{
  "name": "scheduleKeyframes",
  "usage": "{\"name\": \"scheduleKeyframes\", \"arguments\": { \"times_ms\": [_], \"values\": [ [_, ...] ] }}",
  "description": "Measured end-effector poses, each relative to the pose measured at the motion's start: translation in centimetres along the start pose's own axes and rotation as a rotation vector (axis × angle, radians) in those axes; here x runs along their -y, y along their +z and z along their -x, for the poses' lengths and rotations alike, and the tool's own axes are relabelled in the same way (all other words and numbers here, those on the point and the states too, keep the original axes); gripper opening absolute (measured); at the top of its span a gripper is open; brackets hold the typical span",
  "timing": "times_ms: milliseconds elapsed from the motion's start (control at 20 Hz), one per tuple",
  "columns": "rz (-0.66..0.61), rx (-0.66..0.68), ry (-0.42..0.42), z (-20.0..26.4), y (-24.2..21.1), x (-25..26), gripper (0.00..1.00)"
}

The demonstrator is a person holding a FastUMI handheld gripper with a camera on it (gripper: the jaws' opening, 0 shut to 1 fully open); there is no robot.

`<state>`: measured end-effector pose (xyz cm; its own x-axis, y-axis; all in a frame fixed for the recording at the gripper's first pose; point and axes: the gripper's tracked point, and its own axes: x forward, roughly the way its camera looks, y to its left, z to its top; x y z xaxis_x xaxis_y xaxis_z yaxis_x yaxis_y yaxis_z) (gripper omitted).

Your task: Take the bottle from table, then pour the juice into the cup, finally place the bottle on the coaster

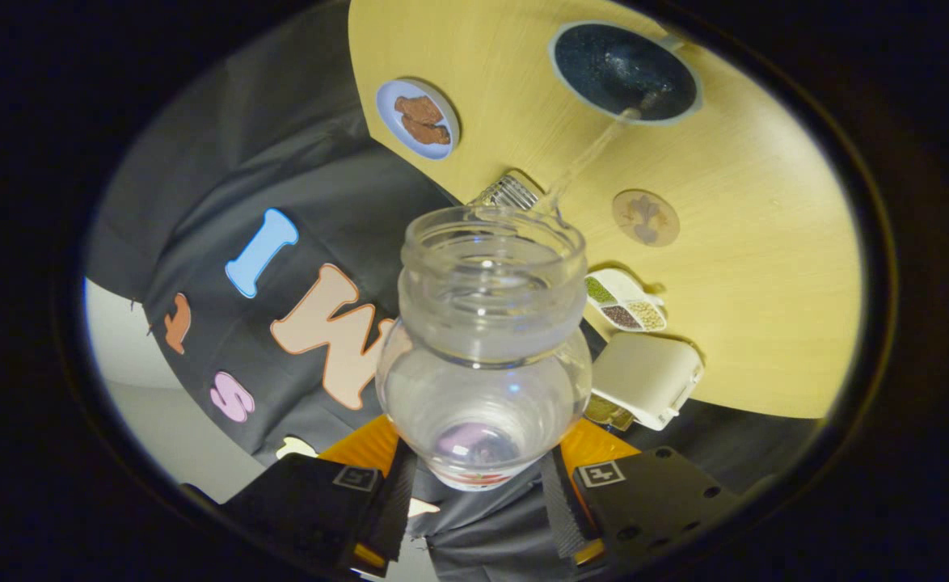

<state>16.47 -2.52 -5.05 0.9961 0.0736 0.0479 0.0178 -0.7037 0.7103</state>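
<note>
Your gripper (478, 485) pinches the bottle (487, 347) at its base, one finger on each side; its open mouth tips toward 1 o'clock, a thin stream running into the cup (626, 71), coaster (645, 217) just beside the stream

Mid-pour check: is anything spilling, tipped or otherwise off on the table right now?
Nothing stands out. The bottle is held tilted by the gripper, jaws pressing both sides, and its thin stream lands inside the cup. I see no puddle on the table; the coaster lies flat and bare.
</note>
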Motion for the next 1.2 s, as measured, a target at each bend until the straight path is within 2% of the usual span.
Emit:
{"name": "scheduleKeyframes", "arguments": {
  "times_ms": [1000,1200],
  "values": [
    [-0.117,0.005,0.105,-0.3,1.2,-2.8,0.74],
    [-0.044,0.002,0.06,-0.6,0.7,-1.1,0.74]
  ]
}}
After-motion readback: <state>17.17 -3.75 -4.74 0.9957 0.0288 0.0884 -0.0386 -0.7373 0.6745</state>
